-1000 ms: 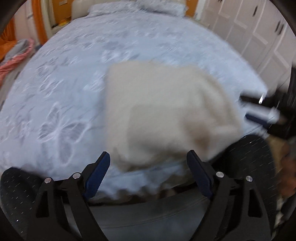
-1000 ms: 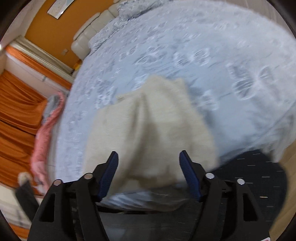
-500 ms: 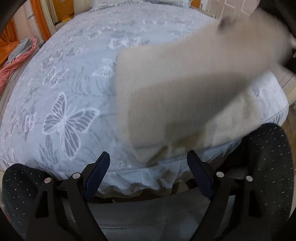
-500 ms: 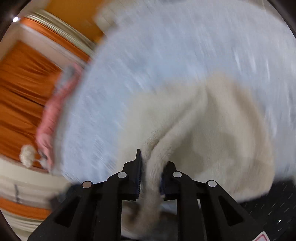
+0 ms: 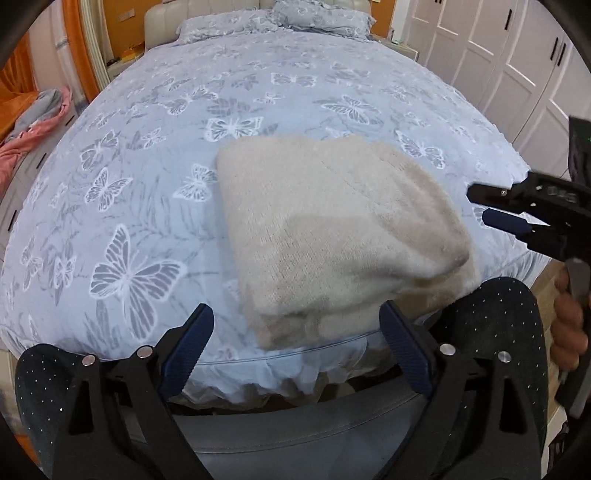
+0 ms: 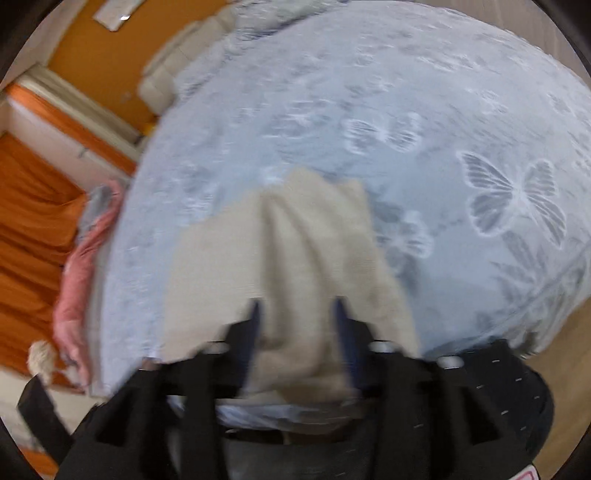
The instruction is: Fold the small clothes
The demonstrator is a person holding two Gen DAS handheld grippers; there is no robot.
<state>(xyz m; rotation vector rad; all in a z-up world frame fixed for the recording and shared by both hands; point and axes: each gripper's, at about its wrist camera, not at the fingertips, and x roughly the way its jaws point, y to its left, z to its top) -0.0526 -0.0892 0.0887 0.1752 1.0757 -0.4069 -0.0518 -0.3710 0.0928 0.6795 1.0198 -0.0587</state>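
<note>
A cream knitted garment lies folded into a thick rectangle near the front edge of the bed; it also shows in the right wrist view, blurred. My left gripper is open and empty, just in front of the garment's near edge. My right gripper is open, its jaws standing apart either side of the garment's near fold without pinching it. The right gripper also shows in the left wrist view, at the garment's right side.
The bed has a light blue cover with butterflies and pillows at the far end. Pink and grey clothes lie left of the bed. White wardrobe doors stand at the right. My knees are at the bed's front edge.
The right gripper, shut on a lifted flap of the garment half a second ago, has let go and opened. The flap now lies folded over. The left gripper stayed open.
</note>
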